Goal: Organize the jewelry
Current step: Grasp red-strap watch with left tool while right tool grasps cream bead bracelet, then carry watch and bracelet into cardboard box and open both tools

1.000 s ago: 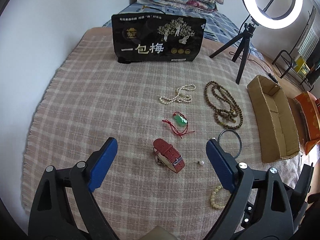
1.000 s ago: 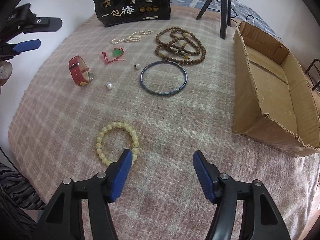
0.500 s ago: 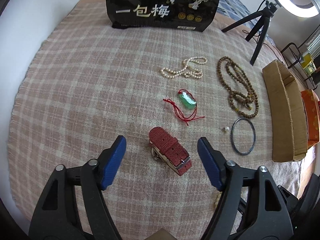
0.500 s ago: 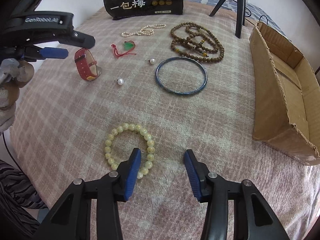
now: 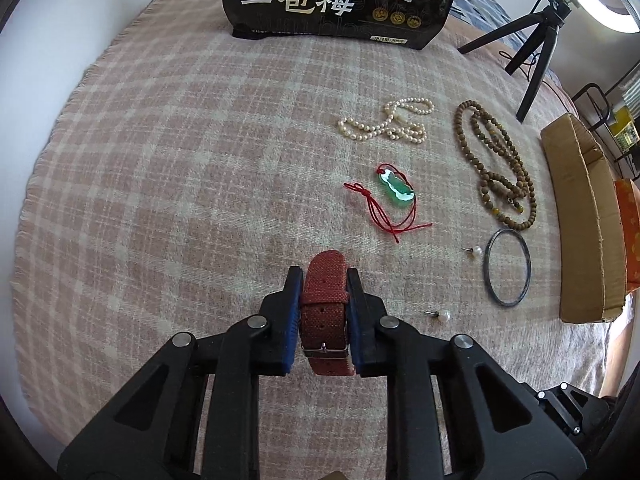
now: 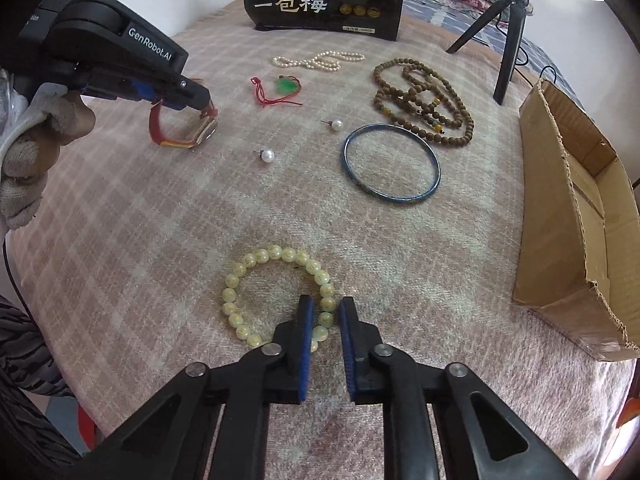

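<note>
A red watch [image 5: 323, 300] lies on the pink checked blanket [image 5: 180, 200]. My left gripper [image 5: 323, 276] is closing, and its blue pads press both sides of the strap. From the right wrist view, the left gripper [image 6: 204, 106] pins the watch [image 6: 176, 136] from above, held in a gloved hand [image 6: 28, 160]. My right gripper [image 6: 326, 304] is shut on the right side of a yellow bead bracelet [image 6: 256, 258], with a few beads caught between its pads. Further back lie a pearl necklace [image 5: 384, 124], a green pendant [image 5: 396, 188] on red cord and a wooden bead necklace [image 5: 492, 160].
A dark bangle [image 5: 485, 268] and two pearl earrings [image 5: 476, 250] [image 5: 444, 315] lie to the right of the watch. An open cardboard box [image 6: 568, 184] stands along the right edge. At the back are a black printed bag [image 5: 340, 0] and a tripod [image 5: 536, 56].
Both grippers went from wide open to closed. The left one came down over the red watch and gripped its strap. The right one shifted onto the bracelet's edge and closed on its beads.
</note>
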